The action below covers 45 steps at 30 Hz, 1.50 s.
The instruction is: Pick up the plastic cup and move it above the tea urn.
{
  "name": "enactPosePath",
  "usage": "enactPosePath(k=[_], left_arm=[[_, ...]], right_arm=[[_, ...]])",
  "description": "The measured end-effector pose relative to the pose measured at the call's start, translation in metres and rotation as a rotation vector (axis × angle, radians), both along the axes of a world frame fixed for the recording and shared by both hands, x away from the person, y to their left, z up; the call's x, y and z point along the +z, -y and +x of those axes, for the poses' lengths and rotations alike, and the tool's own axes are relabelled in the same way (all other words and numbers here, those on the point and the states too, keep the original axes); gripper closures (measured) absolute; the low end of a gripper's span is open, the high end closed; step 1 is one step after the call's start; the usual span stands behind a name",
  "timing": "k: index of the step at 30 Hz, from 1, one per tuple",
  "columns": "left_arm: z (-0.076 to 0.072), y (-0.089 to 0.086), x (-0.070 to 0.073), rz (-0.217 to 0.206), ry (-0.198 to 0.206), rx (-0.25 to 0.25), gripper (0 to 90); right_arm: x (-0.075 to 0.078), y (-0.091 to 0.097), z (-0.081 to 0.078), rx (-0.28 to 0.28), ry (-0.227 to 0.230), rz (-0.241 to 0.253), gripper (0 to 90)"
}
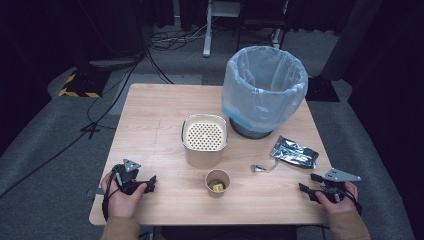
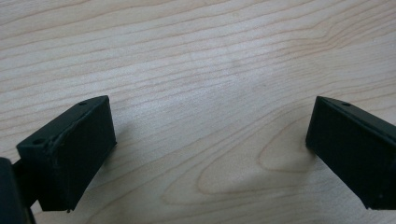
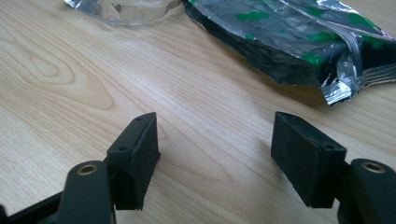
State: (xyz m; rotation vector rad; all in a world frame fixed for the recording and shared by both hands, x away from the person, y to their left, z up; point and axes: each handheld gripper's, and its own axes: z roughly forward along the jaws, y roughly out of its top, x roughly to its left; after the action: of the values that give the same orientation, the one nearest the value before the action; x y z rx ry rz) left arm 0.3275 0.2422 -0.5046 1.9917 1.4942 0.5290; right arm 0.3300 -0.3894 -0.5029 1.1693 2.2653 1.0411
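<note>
My left gripper point(image 1: 149, 183) rests at the table's near left edge, held in a hand, jaws wide open over bare wood point(image 2: 210, 154). At the near right edge my right gripper point(image 1: 307, 186) is also open with nothing between its fingers point(image 3: 215, 158). A crumpled silver and green foil packet point(image 1: 295, 151) lies just beyond the right gripper point(image 3: 289, 42). A small foil scrap point(image 1: 259, 168) lies to the packet's left point(image 3: 121, 9). A paper cup point(image 1: 217, 182) with a small yellow item inside stands at the front middle.
A tan canister with a perforated lid point(image 1: 204, 140) stands mid-table behind the cup. A bin lined with a pale blue bag point(image 1: 264, 90) stands at the back right of the wooden table point(image 1: 150, 115). Cables and stands lie on the floor beyond.
</note>
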Motion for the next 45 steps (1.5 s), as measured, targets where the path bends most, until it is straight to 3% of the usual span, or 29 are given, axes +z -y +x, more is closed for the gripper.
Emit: enactPosePath(k=[2, 5, 10, 13, 21, 30, 32, 33, 37, 41, 42, 45], left_arm=[[0.000, 0.001, 0.000, -0.004, 0.007, -0.009, 3.2], [-0.001, 0.003, 0.003, -0.004, 0.028, -0.010, 18.3], [-0.001, 0.011, 0.014, -0.001, 0.031, -0.028, 17.3], [-0.004, 0.020, 0.021, -0.016, 0.031, -0.074, 17.7], [-0.024, 0.071, 0.036, -0.017, 0.029, -0.297, 17.7], [-0.031, 0.100, 0.047, -0.045, 0.075, -0.342, 17.9], [-0.033, 0.111, 0.049, -0.062, 0.069, -0.407, 17.8], [-0.033, 0.111, 0.049, -0.062, 0.069, -0.407, 17.8], [-0.039, 0.132, 0.050, -0.086, 0.062, -0.502, 17.8], [-0.040, 0.145, 0.051, -0.084, 0.070, -0.549, 17.4], [-0.040, 0.150, 0.049, -0.100, 0.067, -0.558, 17.2], [-0.034, 0.167, 0.045, -0.078, 0.066, -0.595, 16.5]], right_arm=[[0.001, 0.000, -0.001, 0.003, -0.005, -0.006, 32.4], [0.001, -0.002, -0.003, -0.001, 0.006, -0.013, 33.9], [0.003, -0.007, -0.005, 0.015, 0.012, 0.005, 32.6], [0.010, -0.016, -0.007, 0.046, 0.031, 0.016, 31.9], [0.019, -0.056, -0.013, 0.158, 0.053, 0.029, 28.7], [0.022, -0.084, -0.013, 0.229, 0.045, 0.052, 27.1], [0.024, -0.090, -0.014, 0.252, 0.043, 0.054, 26.1], [0.024, -0.090, -0.014, 0.252, 0.043, 0.054, 26.1], [0.026, -0.107, -0.015, 0.300, 0.046, 0.059, 25.5], [0.026, -0.116, -0.016, 0.323, 0.039, 0.066, 25.5], [0.026, -0.120, -0.016, 0.331, 0.038, 0.067, 25.5], [0.025, -0.130, -0.016, 0.353, 0.035, 0.064, 25.6]])
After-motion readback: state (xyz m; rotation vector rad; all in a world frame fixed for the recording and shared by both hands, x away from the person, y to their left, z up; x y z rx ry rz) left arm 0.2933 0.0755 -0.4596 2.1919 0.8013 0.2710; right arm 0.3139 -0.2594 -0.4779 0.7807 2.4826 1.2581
